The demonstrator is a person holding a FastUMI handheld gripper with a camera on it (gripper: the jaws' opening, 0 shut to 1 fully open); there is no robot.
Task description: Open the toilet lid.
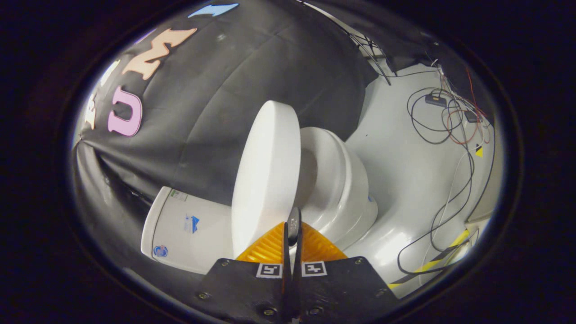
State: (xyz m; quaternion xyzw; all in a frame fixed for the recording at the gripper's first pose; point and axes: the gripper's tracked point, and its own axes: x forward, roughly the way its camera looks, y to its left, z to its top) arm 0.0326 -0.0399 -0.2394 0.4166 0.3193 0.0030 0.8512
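White plastic lid (266, 175) stands raised, just ahead of my claw (292, 225). My two fingers are together, hardly a slit between them, and nothing is clamped. Their tips sit close against the lid's lower edge where it meets the seat; whether they touch it I cannot tell.

Progress: the lid is well up off the seat (330, 166), near upright, with the bowl opening exposed at about 2 o'clock from my fingertips. I judge the lift mostly done. What may be left is tipping it fully back to rest against the tank (184, 227), which lies at about 9 o'clock from my fingertips, against the black cloth wall. I cannot see whether lid and tank already meet.

Orientation: the view is rolled, so the whole toilet lies sideways to me. The lid's long axis runs from roughly 6 to 12 o'clock, free end at 12. Its outer face turns toward 9 o'clock and the tank, its underside toward 3 o'clock and the bowl.

White floor (405, 180) beyond the bowl; loose cables (450, 121) trail at about 2 o'clock, well apart from the toilet.
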